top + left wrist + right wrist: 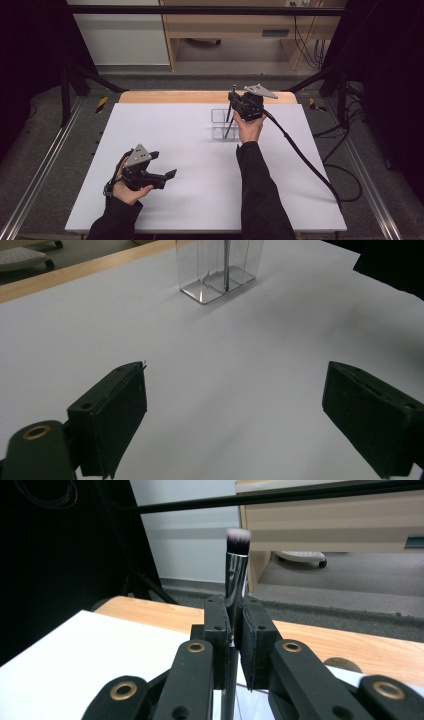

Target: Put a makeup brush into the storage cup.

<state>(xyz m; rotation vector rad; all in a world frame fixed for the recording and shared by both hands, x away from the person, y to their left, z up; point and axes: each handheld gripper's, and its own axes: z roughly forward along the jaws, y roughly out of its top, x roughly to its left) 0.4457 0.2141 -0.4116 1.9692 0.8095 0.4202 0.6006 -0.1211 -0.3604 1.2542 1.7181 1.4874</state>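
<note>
At the lower left of the high view, the left tool (161, 170) is resting wide apart, gripping nothing, on the white desk (190, 165). Farther up, right of centre, the right tool (234, 101) is clamping a makeup brush (236, 575) upright, its handle inside the clear organizer (221, 125). The brush is likely being seated; next, releasing it cleanly.

Even overhead light, dim surrounds; white table (200, 150) bright, soft shadows; pics low-res, slightly blurry; bg soft.

left gripper (167, 176) fingers spread, right gripper (235, 630) clamped
</note>
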